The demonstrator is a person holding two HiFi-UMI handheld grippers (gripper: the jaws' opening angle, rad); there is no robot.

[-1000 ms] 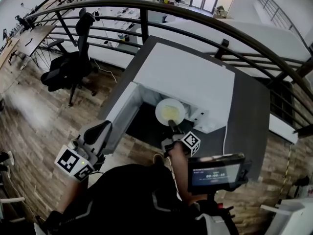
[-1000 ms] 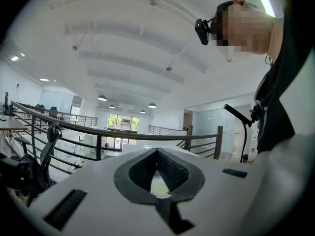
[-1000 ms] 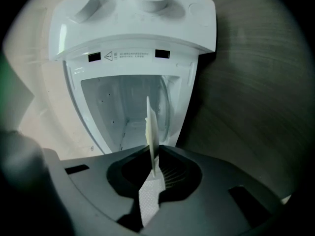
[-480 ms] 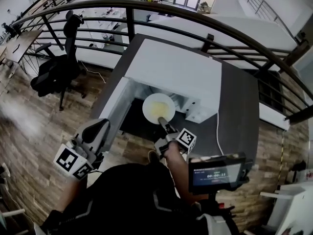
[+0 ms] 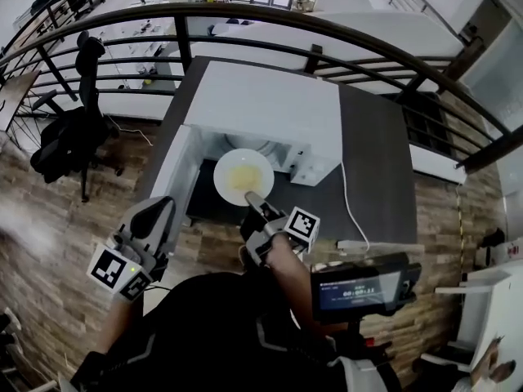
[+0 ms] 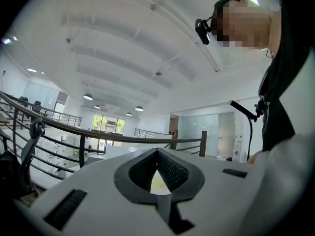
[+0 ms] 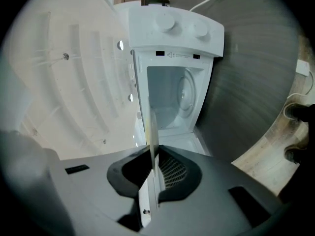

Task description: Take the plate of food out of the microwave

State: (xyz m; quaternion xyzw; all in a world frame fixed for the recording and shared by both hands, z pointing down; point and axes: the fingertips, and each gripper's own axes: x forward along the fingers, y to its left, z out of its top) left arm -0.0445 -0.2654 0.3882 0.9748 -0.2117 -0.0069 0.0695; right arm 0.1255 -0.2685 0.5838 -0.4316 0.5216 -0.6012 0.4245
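A white plate (image 5: 243, 175) with yellow food hangs just in front of the open white microwave (image 5: 270, 104), above the dark table. My right gripper (image 5: 254, 203) is shut on the plate's near rim. In the right gripper view the plate (image 7: 147, 127) shows edge-on, clamped between the jaws of my right gripper (image 7: 153, 151), and the microwave cavity (image 7: 177, 97) behind it holds nothing. The microwave door (image 5: 175, 170) stands open to the left. My left gripper (image 5: 152, 219) is low at the left, away from the microwave and pointing up. In its own view the left gripper (image 6: 157, 152) is shut on nothing.
The microwave sits on a dark table (image 5: 376, 162) with a white power cable (image 5: 346, 207) running along it. A curved dark railing (image 5: 245, 15) runs behind the table. An office chair (image 5: 69, 137) stands at the left on the wooden floor. A screen device (image 5: 359, 288) hangs at my chest.
The plate has come out of the microwave toward me, with the right gripper still shut on its rim. The left gripper has stayed low at the left.
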